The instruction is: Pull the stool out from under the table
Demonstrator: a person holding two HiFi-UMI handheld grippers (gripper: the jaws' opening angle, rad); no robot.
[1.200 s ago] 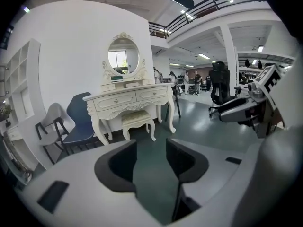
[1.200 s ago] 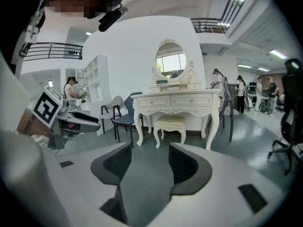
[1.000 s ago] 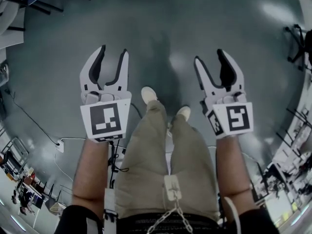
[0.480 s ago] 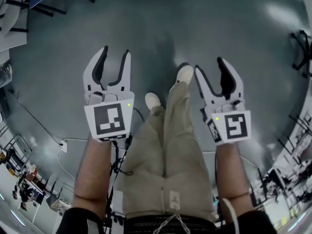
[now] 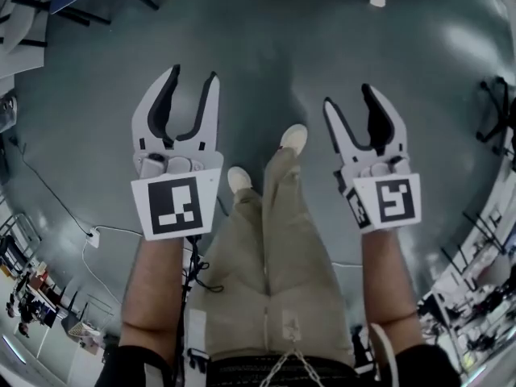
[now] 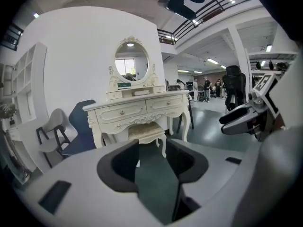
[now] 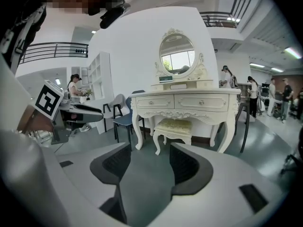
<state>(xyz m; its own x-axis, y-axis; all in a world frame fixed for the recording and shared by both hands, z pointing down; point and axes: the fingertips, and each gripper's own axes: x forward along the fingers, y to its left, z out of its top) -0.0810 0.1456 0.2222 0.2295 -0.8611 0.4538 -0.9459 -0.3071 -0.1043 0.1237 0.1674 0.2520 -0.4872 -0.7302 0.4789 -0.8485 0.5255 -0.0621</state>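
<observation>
Both hand-held grippers are held out side by side over the grey floor point(image 5: 282, 47), well apart from each other and from the furniture. Left hand-held gripper point(image 5: 193, 72): released, jaws standing apart, and in the left gripper view only bare floor shows between its dark pads point(image 6: 120, 167). Right hand-held gripper point(image 5: 347, 95): likewise released, jaws apart, nothing between them but floor in its own view. In the head view each marker cube faces up and a bare forearm runs back from each one; the person's trousers point(image 5: 266, 248) and two pale shoes point(image 5: 293, 138) show between the grippers, one foot ahead of the other. The stool point(image 7: 174, 126) has a cream frame and a padded seat. It stands on the floor under the front edge of the white desk point(image 7: 184, 100), between the desk's carved front legs, with its seat below the drawer row. Neither hand-held gripper touches it. An oval mirror point(image 7: 176, 52) rises from the desk's back edge against the white wall. A blue chair point(image 7: 124, 119) stands just beside the desk's left end. Several people point(image 7: 251, 98) stand in the open hall beyond the desk's right end.
</observation>
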